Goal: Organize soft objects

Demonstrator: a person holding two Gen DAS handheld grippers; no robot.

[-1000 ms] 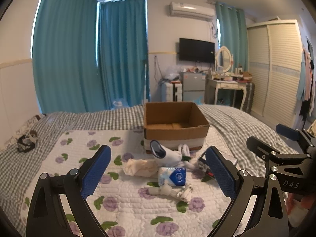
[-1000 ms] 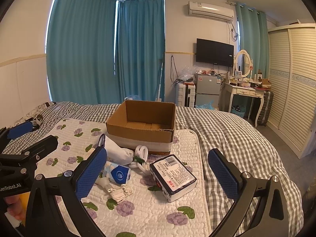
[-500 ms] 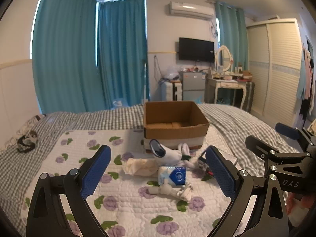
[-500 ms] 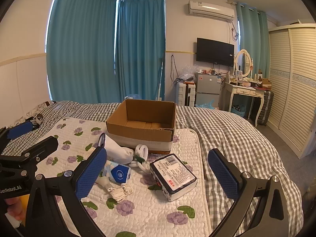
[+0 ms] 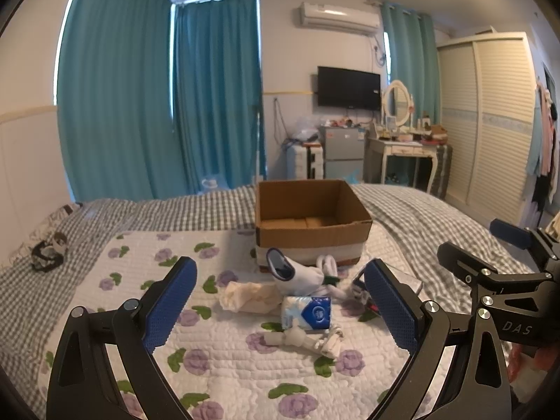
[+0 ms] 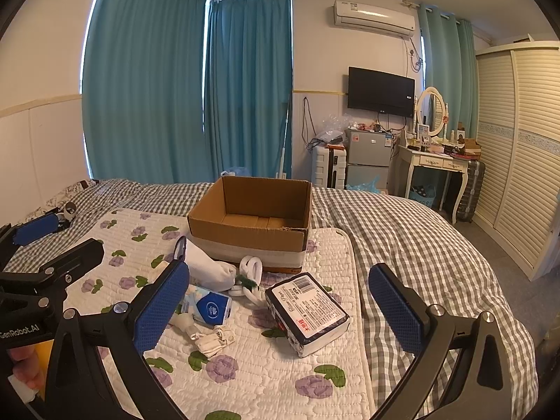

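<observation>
Cardboard brown open box (image 6: 250, 224) sits at twelve o'clock, apparently empty; nothing's packed yet. Your left gripper (image 5: 280, 302) and right gripper (image 6: 280, 309) hover spread wide, holding nothing, with the white sock (image 6: 208, 267) and blue-white tissue pack (image 6: 210, 306) lying before it.

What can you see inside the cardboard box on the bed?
Inside the cardboard box only its bare brown floor flaps show; no items are visible. The near wall hides the front strip of the floor, so that part cannot be checked.
</observation>
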